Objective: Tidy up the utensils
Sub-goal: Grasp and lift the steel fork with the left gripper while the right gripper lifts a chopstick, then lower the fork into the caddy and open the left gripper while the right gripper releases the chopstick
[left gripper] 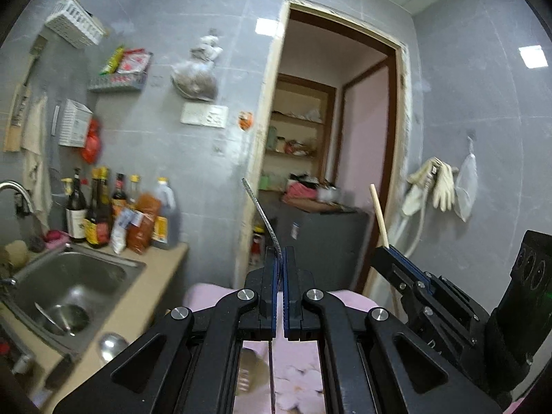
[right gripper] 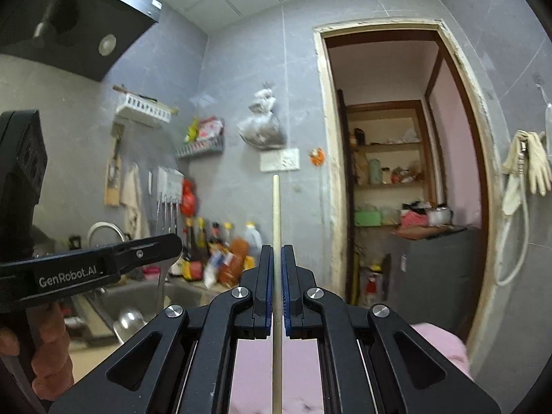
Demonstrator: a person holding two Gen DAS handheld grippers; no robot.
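Both tools are raised well above the counter, each carrying one utensil. My left gripper has its jaws clamped on a thin metal utensil handle, which curves up and away from the jaw tips toward the doorway; its working end hangs below the jaws, out of clear sight — I cannot tell whether it is a spoon, fork or spatula. My right gripper has its jaws closed on a pale wooden stick, held nearly upright, probably a chopstick or a wooden handle. It runs straight through the jaws and continues down past the frame.

Both pieces stand vertical, which I judge suits dropping them end-first into a holder or rack. No such holder is clearly identifiable; a white wall basket and hanging tools near the sink are candidates.

In the left view the right gripper sits just beside and to the right, stick tilted slightly inward. A ladle-like bowl rests on the counter edge beside the sink, seemingly still to be sorted. A pink floral cloth lies below both grippers.

Risk as I read it: the thin metal handle could pivot in the jaws while travelling.
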